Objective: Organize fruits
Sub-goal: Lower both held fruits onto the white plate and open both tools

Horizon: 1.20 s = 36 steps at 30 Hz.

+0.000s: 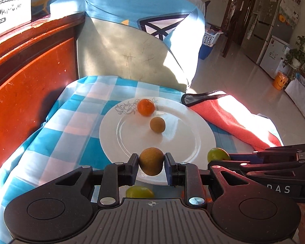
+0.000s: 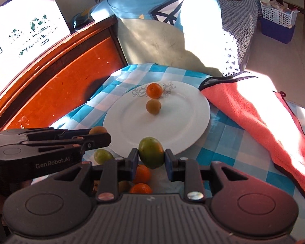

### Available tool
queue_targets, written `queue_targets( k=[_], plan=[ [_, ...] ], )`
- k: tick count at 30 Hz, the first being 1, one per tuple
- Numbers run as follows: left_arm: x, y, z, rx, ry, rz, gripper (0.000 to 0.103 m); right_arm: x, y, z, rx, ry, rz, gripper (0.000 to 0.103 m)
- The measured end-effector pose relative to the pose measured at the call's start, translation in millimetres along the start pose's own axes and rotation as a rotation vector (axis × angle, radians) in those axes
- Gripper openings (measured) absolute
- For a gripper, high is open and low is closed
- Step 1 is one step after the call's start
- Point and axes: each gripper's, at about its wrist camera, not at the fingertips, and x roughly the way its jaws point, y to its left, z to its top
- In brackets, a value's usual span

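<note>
The left claw [image 1: 151, 163] pinches a brown fruit [image 1: 151, 163], the right claw [image 2: 151, 155] a green fruit [image 2: 151, 155]; both likely need carrying over the plate [image 1: 116, 142] and releasing.

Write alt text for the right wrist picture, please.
The right gripper clamps a green fruit at the near rim of a white plate holding a tangerine and a brown fruit; the left gripper carries another brown fruit.
</note>
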Motion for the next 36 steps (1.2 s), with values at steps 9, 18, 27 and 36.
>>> queue_targets(
  k=[9,18,27,36],
  plan=[
    [37.3,13.3,14.7,0.009,0.010,0.016,0.025,35.7,-13.2,25.0,0.007,0.001,-0.019,0.028],
    [58.5,22.5,19.7,-0.017,0.024,0.016,0.025,61.6,-20.5,39.0,0.032,0.008,-0.029,0.028],
    [65.5,21.0,21.7,-0.013,0.010,0.017,0.026,69.7,-22.9,39.8,0.035,0.004,-0.043,0.031],
    [56.1,18.1,28.7,-0.013,-0.026,0.009,0.028,65.3,-24.9,41.0,0.045,-0.011,-0.047,0.031]
  ],
)
